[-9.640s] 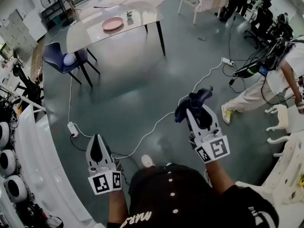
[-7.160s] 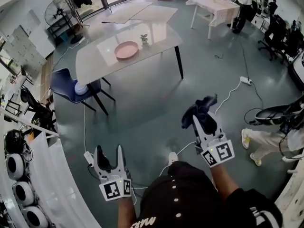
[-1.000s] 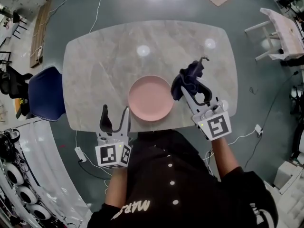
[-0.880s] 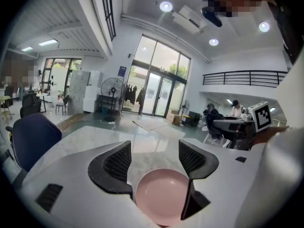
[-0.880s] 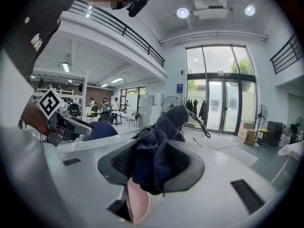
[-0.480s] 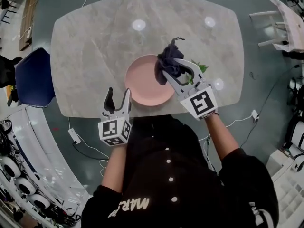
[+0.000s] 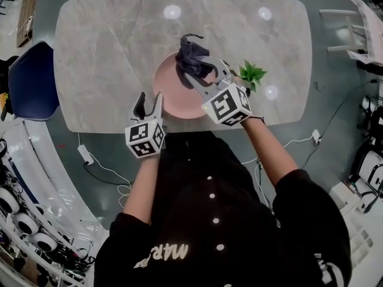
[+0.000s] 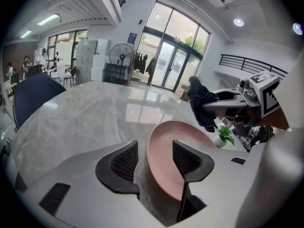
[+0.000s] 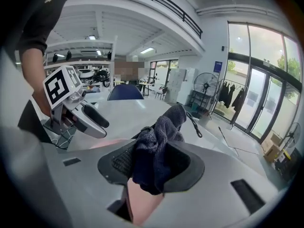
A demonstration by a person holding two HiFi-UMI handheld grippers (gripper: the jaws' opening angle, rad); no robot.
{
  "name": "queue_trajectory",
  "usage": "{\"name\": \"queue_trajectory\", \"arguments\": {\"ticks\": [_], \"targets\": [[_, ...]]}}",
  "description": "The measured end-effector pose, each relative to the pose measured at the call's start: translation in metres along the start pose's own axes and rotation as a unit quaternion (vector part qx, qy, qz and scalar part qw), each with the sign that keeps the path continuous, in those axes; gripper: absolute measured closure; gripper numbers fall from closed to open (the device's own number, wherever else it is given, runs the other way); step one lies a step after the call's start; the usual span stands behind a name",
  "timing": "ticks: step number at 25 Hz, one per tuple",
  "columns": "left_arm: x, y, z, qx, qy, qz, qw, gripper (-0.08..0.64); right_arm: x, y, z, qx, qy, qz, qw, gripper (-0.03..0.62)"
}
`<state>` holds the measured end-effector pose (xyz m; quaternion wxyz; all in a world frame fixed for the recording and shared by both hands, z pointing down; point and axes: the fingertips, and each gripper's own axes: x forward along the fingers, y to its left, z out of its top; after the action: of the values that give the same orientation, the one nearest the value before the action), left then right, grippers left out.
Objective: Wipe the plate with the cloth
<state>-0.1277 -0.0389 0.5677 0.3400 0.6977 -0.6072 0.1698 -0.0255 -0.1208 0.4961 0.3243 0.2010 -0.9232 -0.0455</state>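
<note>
Over the pink plate [image 7: 173, 94], before wiping.
Right gripper [image 7: 192, 72] clamps the cloth [image 7: 190, 57]; left gripper [image 7: 149, 100]'s jaws, apart, were just closing round the near rim; next, lower cloth.

Black short-sleeved shirt [image 7: 197, 238] with white buttons [image 7: 210, 203]

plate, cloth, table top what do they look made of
Plate: pink, probably glazed ceramic or melamine; soft sheen, faint concentric rings. Cloth: dark blue terry or microfibre; fuzzy looped pile. Table top: polished marble-look stone or laminate; grey veining, mirrored ceiling lights.
</note>
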Motion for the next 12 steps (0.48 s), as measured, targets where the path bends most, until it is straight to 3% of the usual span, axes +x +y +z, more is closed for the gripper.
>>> {"name": "queue_trajectory", "arguments": {"ticks": [6, 12], "targets": [[0.021, 0.006, -0.021, -0.010, 0.038, 0.012, 0.9992, 0.348, 0.040, 0.029, -0.017, -0.052, 0.039, 0.036, 0.997, 0.454], [0.035, 0.008, -0.038, -0.031, 0.072, 0.011, 0.9969, 0.383, 0.064, 0.048, -0.033, -0.065, 0.071, 0.052, 0.994, 0.454]]}}
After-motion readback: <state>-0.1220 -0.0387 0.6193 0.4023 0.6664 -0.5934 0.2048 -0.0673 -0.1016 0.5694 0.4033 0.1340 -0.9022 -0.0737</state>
